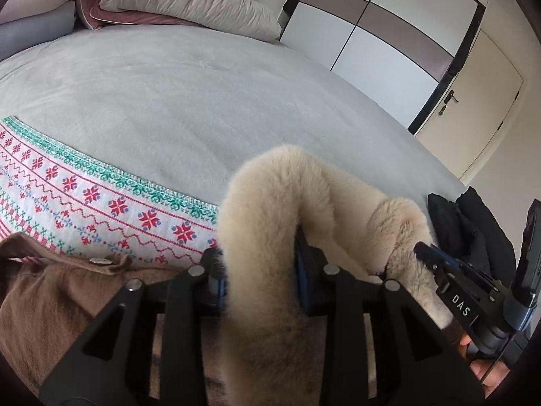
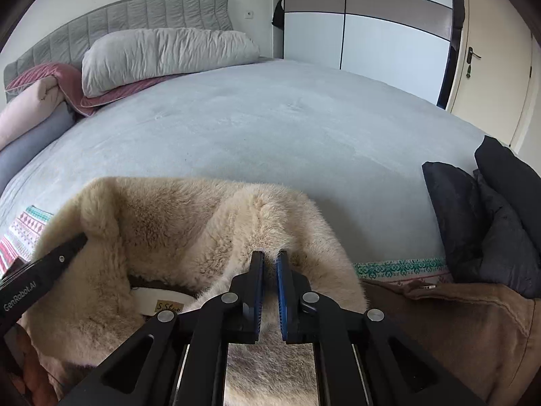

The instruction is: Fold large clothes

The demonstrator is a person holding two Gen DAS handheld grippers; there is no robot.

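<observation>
In the left wrist view, the left tool (image 1: 262, 264) is clenched on a thick roll of the cream fur collar (image 1: 280, 209) of a brown coat (image 1: 50, 304), which lies at the near edge of the grey bed (image 1: 203, 101) on a patterned knit blanket (image 1: 101, 203). The right tool (image 1: 422, 250) bites the same fur just beside it.

In the right wrist view, the right tool (image 2: 270, 260) pinches a ridge of fur between nearly closed fingers. The left tool (image 2: 76, 240) touches the collar's left side. Black garments (image 2: 480, 220) lie to the right.
</observation>
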